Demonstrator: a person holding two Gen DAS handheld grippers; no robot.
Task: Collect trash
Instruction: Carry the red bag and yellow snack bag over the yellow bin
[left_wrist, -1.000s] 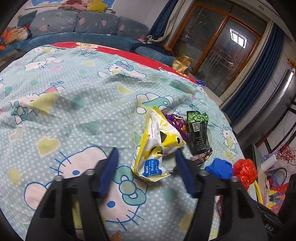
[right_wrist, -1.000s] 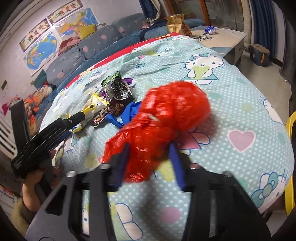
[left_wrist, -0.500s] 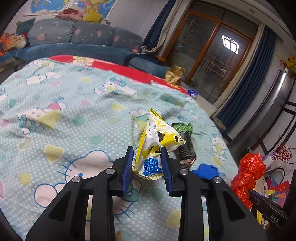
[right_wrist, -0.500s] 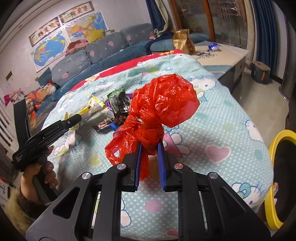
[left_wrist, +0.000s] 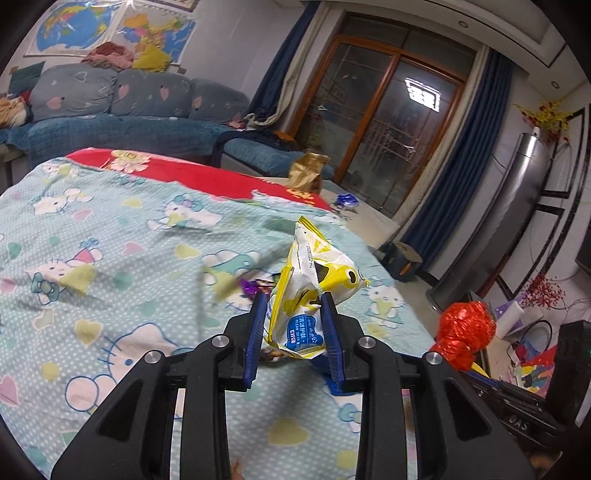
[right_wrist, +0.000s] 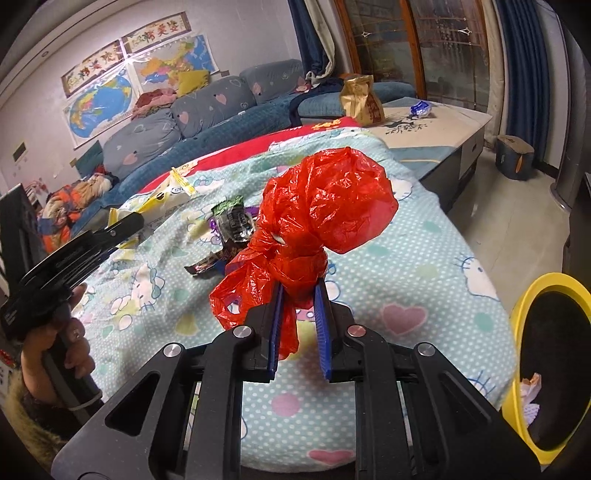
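We hold the left gripper (left_wrist: 293, 334) tilted a little downward over the bed (left_wrist: 110, 258), its blue fingers (left_wrist: 255, 339) clenched on a yellow and white snack packet (left_wrist: 310, 291) that hangs clear of the bedspread. Our left hand (right_wrist: 55, 343) shows in the right wrist view, wrapped round the black handle at the bed's left edge. The right gripper (right_wrist: 299, 325) points down more steeply, its fingers grasping the knotted neck of a red plastic bag (right_wrist: 328, 206), which stands up above them off the cover.

On the bedspread behind the bag lie a dark wrapper with a green top (right_wrist: 232, 221), a purple wrapper (right_wrist: 214, 225) mostly hidden under it, and a brown one (right_wrist: 207, 264). A yellow bin (right_wrist: 524, 317) with a black liner stands at the bed's right edge, some crumpled paper inside. On the low bench (right_wrist: 443, 122) beyond the bed sit a gold paper bag (right_wrist: 360, 99) and a small blue wrapper (right_wrist: 421, 108).

The packet carries a blue label with white characters, too small for us to read surely. Maps (right_wrist: 107, 103) hang on the far wall.
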